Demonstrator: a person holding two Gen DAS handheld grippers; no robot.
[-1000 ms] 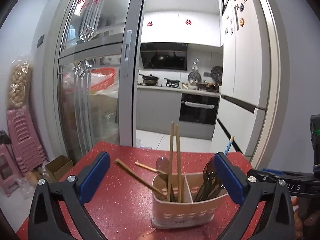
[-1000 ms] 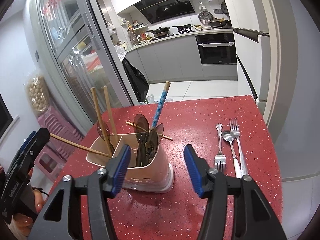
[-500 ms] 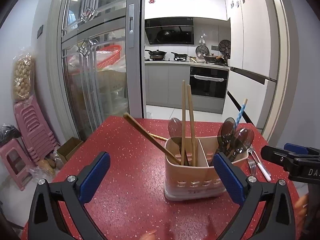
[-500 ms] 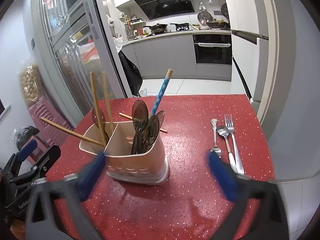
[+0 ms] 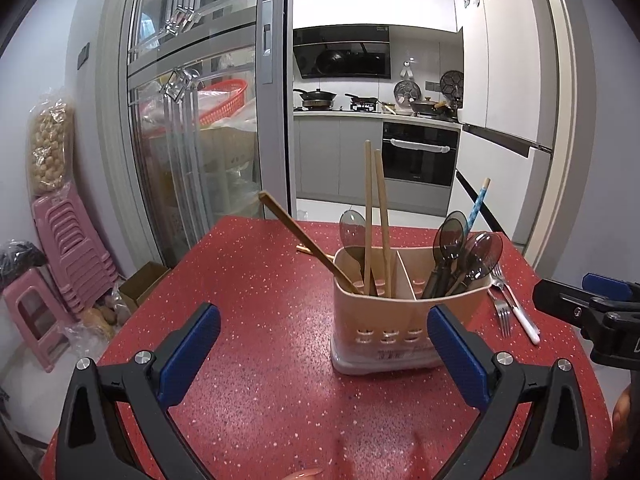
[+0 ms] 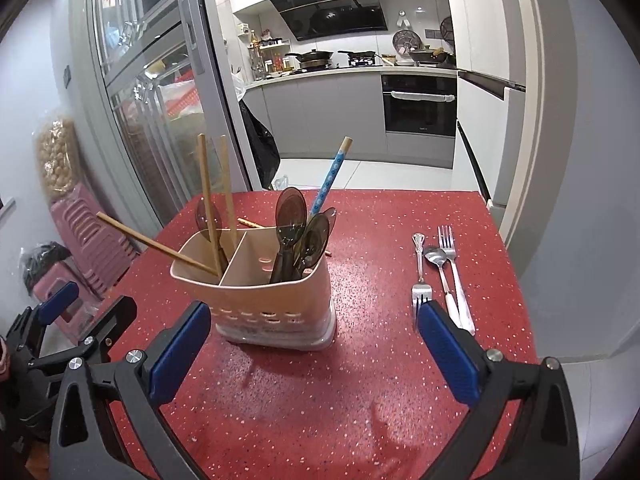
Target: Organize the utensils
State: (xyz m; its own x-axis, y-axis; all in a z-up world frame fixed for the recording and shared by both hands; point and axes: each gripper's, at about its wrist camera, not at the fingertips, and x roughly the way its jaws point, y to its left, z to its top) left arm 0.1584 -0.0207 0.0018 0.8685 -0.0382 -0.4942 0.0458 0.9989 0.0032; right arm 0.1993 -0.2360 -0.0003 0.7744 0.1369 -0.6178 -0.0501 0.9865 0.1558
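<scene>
Forks (image 6: 421, 280) and spoon (image 6: 436, 258) on the surface (image 6: 380, 240) look thin, stiff, slippery metal; pinch mid-handle. Right gripper (image 6: 312, 344) has just opened wide, empty; left gripper (image 5: 324, 344) gapes empty too.

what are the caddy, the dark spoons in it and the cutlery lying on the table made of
Caddy: likely matte beige plastic, moulded with slots. Dark spoons: probably smoky see-through plastic. Cutlery: shiny metal by its glint; one piece has a white handle, possibly plastic.
</scene>
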